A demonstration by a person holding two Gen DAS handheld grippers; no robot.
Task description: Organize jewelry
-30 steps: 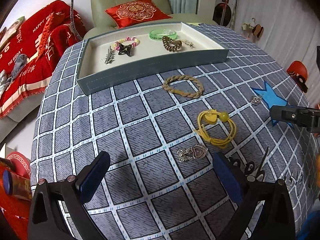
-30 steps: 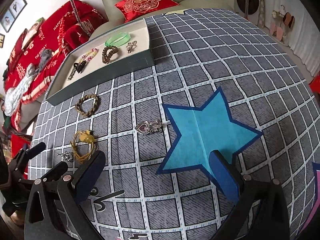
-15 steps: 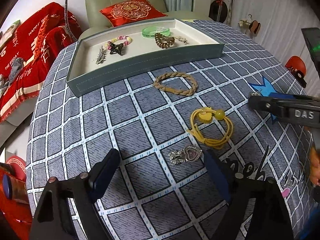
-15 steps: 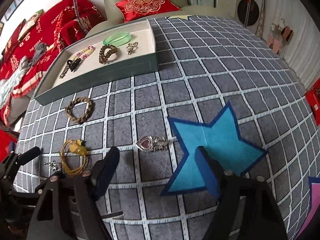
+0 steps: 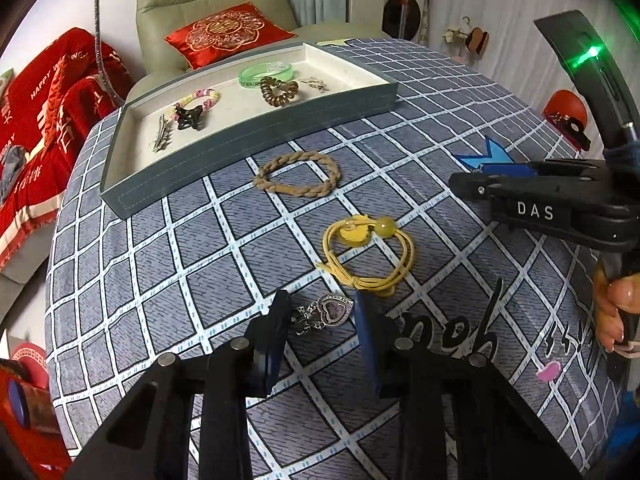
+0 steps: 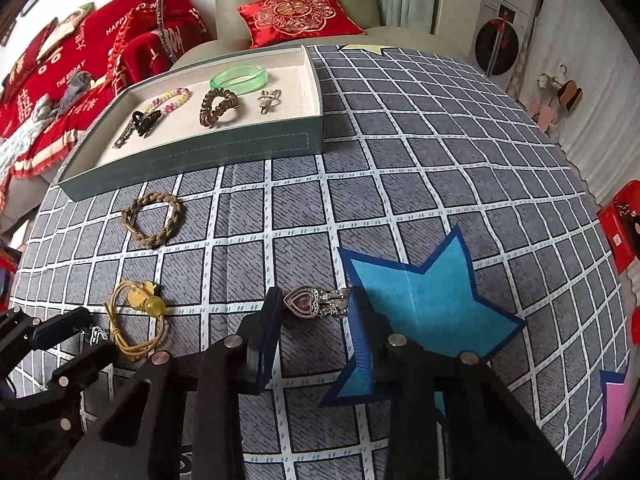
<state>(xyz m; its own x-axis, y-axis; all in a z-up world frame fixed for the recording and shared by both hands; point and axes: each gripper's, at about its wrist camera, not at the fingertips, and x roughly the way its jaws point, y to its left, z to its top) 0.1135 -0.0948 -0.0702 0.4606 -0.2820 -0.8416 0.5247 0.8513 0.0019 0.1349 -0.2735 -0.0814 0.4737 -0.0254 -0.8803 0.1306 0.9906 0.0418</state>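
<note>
Grippers both tilt steeply down, fingers just closing: left gripper (image 5: 320, 312) brackets a heart brooch (image 5: 326, 313), right gripper (image 6: 314, 302) brackets another heart clip (image 6: 316, 301); contact unclear.

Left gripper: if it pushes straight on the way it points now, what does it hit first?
The heart-shaped silver clip, already between the closing jaws of the left gripper. Beyond it, probably the tablecloth; the yellow hair tie lies farther on.
</note>
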